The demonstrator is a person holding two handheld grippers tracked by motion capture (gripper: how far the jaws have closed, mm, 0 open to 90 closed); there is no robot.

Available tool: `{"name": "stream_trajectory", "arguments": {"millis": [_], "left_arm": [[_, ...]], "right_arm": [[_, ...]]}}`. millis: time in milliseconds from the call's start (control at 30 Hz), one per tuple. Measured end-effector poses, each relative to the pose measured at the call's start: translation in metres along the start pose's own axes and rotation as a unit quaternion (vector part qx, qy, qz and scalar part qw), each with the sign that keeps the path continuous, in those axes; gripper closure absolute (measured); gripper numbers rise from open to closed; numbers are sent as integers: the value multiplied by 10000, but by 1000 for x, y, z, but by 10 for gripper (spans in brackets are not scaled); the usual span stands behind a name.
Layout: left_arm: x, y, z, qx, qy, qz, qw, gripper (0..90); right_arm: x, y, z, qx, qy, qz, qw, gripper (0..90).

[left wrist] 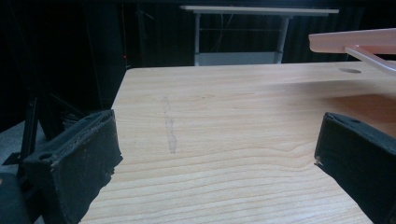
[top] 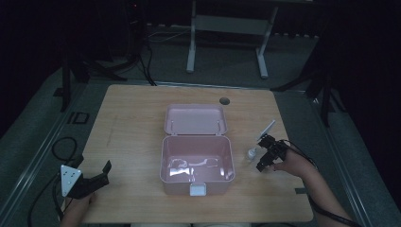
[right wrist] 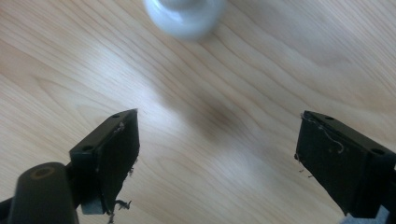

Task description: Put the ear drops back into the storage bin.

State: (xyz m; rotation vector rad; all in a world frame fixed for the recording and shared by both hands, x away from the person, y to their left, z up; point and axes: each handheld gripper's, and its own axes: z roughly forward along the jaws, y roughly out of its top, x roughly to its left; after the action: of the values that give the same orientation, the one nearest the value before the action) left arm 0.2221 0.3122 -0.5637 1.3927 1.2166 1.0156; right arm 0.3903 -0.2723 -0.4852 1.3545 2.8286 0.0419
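An open pink plastic box (top: 197,163) sits mid-table with its lid (top: 195,119) tipped back; the lid's edge (left wrist: 355,41) juts in at the upper right of the left gripper view. Just right of the box stands a small white bottle (top: 252,153), blurred at the top edge (right wrist: 184,16) of the right gripper view. My right gripper (top: 260,153) is open beside the bottle, with the jaws (right wrist: 217,126) wide apart over bare wood just short of it. At the table's front left, my left gripper (top: 105,173) is open and holds nothing (left wrist: 217,140).
A thin white stick-like item (top: 267,130) lies behind the right gripper. The wooden table (top: 132,118) has a cable hole (top: 224,100) near its far edge. A white desk frame (top: 227,28) stands on the floor beyond, and cables trail off the left side.
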Motion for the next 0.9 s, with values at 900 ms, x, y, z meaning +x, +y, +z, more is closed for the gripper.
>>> {"name": "stream_trajectory", "arguments": {"millis": [900], "left_arm": [[0,0,0,-8,-25,-6,10000,4]], "right_arm": [[12,60,17,419,96,-76,9990,303]]}}
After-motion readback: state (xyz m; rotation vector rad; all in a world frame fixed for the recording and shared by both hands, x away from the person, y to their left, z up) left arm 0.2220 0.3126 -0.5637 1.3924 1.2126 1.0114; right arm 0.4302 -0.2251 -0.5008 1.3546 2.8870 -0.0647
